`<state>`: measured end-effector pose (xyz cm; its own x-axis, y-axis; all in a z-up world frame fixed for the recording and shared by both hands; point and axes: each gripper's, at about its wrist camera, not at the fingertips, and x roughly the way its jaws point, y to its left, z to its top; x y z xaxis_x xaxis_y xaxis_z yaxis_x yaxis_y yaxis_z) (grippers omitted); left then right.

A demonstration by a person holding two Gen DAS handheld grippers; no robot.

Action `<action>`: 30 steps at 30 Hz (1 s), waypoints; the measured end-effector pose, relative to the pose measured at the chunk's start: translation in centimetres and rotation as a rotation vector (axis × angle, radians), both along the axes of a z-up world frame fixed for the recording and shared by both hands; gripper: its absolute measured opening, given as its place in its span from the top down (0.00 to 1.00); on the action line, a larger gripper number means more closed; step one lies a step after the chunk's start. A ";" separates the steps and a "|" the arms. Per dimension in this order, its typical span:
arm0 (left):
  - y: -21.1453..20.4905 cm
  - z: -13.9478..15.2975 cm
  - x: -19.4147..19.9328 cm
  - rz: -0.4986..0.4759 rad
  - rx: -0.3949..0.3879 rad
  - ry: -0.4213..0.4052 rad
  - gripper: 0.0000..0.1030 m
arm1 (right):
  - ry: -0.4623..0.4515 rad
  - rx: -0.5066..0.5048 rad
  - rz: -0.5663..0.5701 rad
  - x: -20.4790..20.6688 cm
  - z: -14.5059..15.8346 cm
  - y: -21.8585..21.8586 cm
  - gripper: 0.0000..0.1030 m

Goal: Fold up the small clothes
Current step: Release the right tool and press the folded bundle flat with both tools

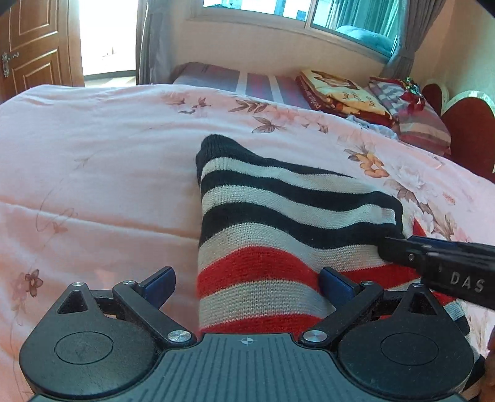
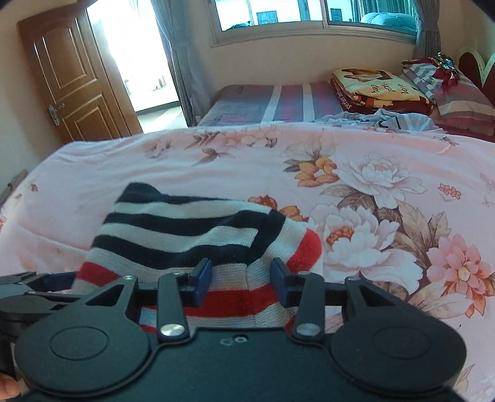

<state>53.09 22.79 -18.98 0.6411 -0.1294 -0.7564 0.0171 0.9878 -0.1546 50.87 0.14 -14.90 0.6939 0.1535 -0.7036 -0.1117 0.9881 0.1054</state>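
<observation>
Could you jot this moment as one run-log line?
striped sweater: partly folded on pink quilt | left tool: open | right tool: open over sweater

daylight is admitted through the window and the open doorway; both are overexposed to near white. the bed cover is evenly and brightly lit, with soft shadows only. strong fisheye curvature and dark corner vignetting are seen in both views. slight motion blur is noted in the right wrist view.
</observation>
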 end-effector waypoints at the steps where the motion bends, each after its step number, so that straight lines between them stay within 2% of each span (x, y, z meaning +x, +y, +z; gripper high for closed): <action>1: 0.1 0.0 0.1 0.005 -0.010 0.008 0.04 | -0.010 -0.019 0.011 -0.1 -0.1 0.2 0.60; 5: -0.1 0.9 -1.0 0.008 0.022 -0.003 0.04 | -0.034 0.002 0.019 -1.3 1.5 0.0 0.61; 8: 0.2 2.5 -3.8 -0.017 0.033 -0.044 0.04 | -0.105 0.005 0.058 -4.7 3.8 0.0 0.60; 11: 0.6 3.3 -7.0 -0.033 0.025 -0.066 0.04 | -0.123 -0.014 0.098 -8.3 4.5 0.3 0.62; 14: 0.2 2.8 -9.0 -0.054 0.036 -0.058 0.04 | -0.110 -0.041 0.084 -10.5 3.3 0.7 0.63; 16: -0.5 1.7 -9.3 -0.073 0.051 -0.035 0.04 | -0.066 -0.093 0.063 -10.7 1.3 0.8 0.66; 18: -0.8 1.2 -9.4 -0.068 0.041 -0.037 0.04 | -0.073 -0.120 0.044 -10.7 -0.2 0.6 0.67; 23: -0.6 1.7 -10.0 -0.046 0.032 -0.004 0.02 | -0.047 -0.087 -0.015 -11.1 1.0 0.7 0.67; 25: -0.4 2.5 -11.4 -0.070 0.021 -0.021 0.02 | -0.077 -0.056 -0.027 -13.0 2.1 0.5 0.66; 28: -0.8 2.2 -12.9 -0.104 0.058 -0.033 0.02 | -0.092 -0.115 -0.029 -15.3 2.1 0.5 0.65; 30: -1.1 1.0 -13.1 -0.107 0.069 -0.003 0.02 | -0.038 -0.142 -0.051 -15.3 0.6 0.2 0.64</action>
<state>39.99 21.67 -17.96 0.6287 -0.1450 -0.7640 0.1233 0.9886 -0.0861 35.55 0.36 -14.27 0.7251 0.0180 -0.6884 -0.0619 0.9973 -0.0391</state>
